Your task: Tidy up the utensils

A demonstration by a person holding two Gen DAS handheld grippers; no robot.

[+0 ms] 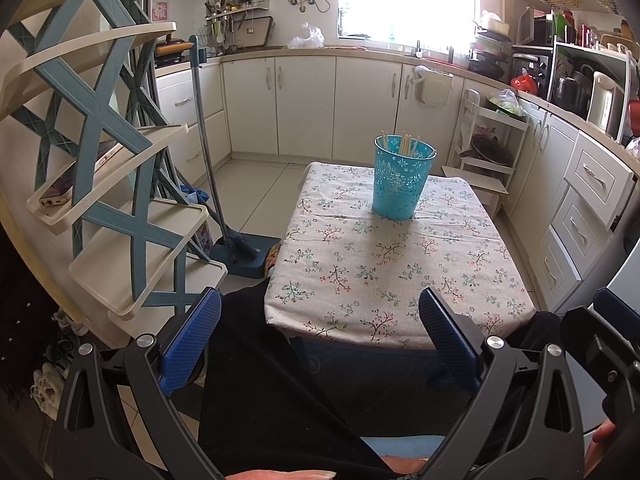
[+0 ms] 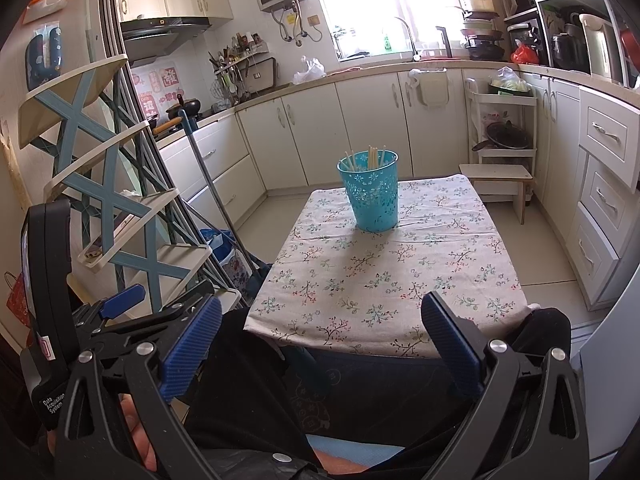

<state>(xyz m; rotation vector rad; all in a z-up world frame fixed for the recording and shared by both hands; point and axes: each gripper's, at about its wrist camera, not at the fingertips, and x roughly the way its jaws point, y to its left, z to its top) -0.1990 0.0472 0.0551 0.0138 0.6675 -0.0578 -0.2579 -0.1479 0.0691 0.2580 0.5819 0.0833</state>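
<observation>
- My left gripper (image 1: pixel 320 336) has its blue fingers (image 1: pixel 190 336) spread wide with nothing between them, held low over my lap, short of the surface's near edge.
- My right gripper (image 2: pixel 322 340) is the same: fingers (image 2: pixel 450 344) apart, empty, level with the left. I judge both are parked here because no utensil is left loose to pick up.
- The surface (image 1: pixel 400 272), under a floral cloth, is bare except for one thing.
- The turquoise utensil holder (image 1: pixel 403 178) stands upright toward the far end, well apart from both grippers.
- It is a perforated cup, wider at the rim, with a flower cut-out pattern.
- Pale chopsticks (image 2: pixel 374 158) stand bunched inside it, tips just above the rim, so the task looks finished.
</observation>
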